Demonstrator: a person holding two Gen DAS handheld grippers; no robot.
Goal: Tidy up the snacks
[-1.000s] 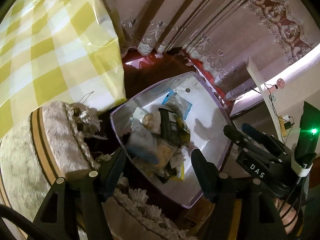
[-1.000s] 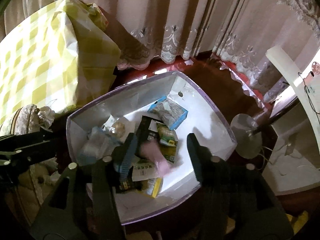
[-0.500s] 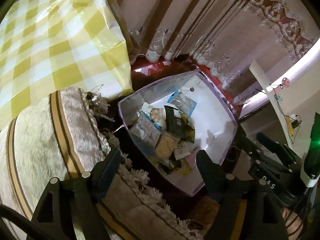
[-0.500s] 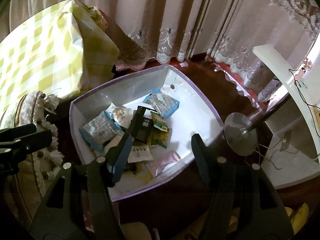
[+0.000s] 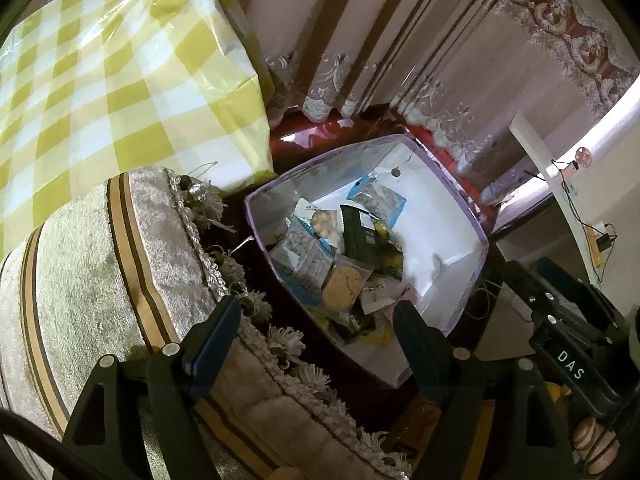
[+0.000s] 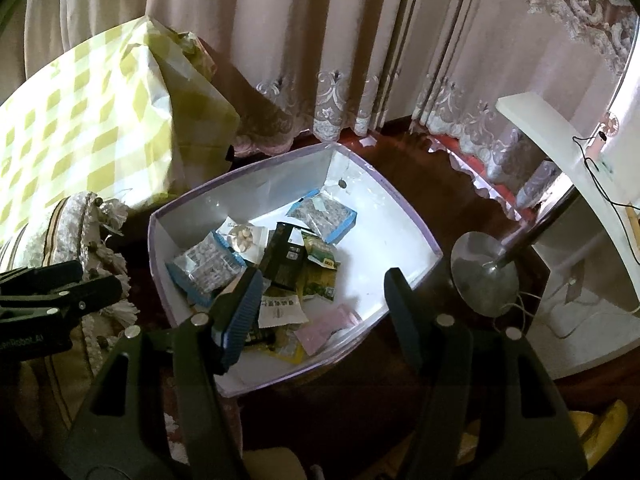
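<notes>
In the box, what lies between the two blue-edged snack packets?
In the right wrist view, between the far blue-edged packet and the near one in the box lie a white packet and a black packet.

Pulled back from the white, purple-rimmed cardboard box (image 6: 404,216), the right gripper (image 6: 320,300) has released a pink snack packet (image 6: 328,326) inside, its jaws just widening like those of the left gripper (image 5: 316,332).

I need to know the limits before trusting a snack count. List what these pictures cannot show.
- Right wrist view: the yellow packet in the white, purple-rimmed cardboard box is partly hidden by the right gripper finger.
- Left wrist view: lower snacks are buried under the round biscuit pack; the left gripper covers the pile's near end.
- Both views: packet lettering is too small to read.
</notes>
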